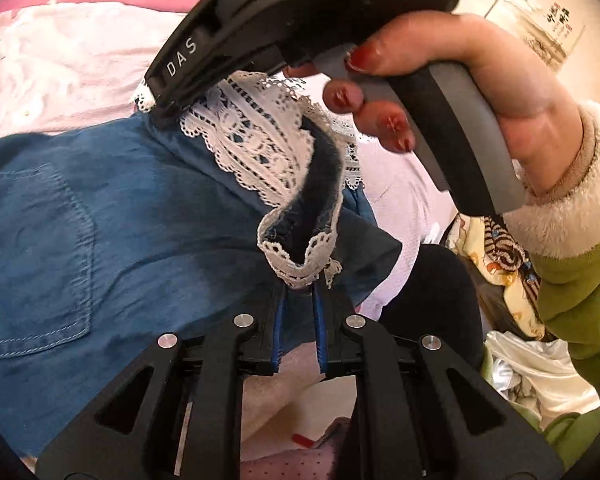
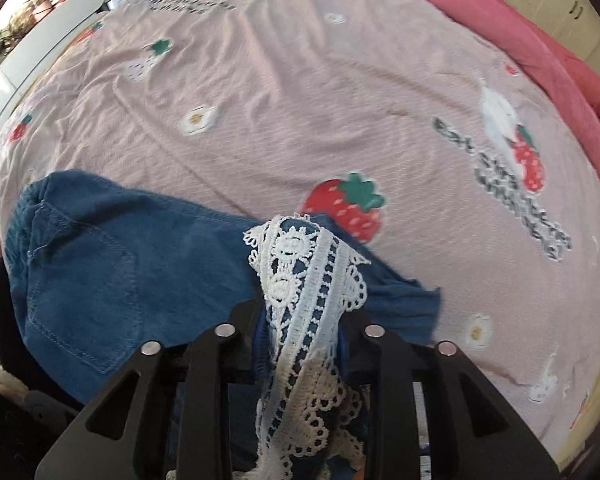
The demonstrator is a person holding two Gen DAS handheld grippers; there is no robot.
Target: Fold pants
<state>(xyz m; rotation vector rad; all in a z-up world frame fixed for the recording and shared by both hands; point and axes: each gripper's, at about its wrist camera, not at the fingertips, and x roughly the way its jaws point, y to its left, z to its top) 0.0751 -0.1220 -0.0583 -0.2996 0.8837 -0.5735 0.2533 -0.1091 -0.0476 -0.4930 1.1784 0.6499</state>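
Blue denim pants (image 1: 100,220) with a back pocket and a white lace hem (image 1: 256,140) lie on the bed. My left gripper (image 1: 300,280) is shut on one lace-trimmed leg end, pinching it at the fingertips. In the same view my right gripper (image 1: 158,110), held by a hand (image 1: 500,92) with red nails, comes in from the top with its tips down on the other lace hem. In the right wrist view, the right gripper (image 2: 306,308) points steeply down over the pants (image 2: 100,272). Its jaws stand apart, and the lace hem (image 2: 300,280) lies loose between them and drapes over one finger.
A pink strawberry-print sheet (image 2: 300,100) covers the bed, with a darker pink blanket (image 2: 540,40) along its far right edge. A pile of clothes (image 1: 520,360) and a black item (image 1: 440,288) lie beside the bed at the right of the left wrist view.
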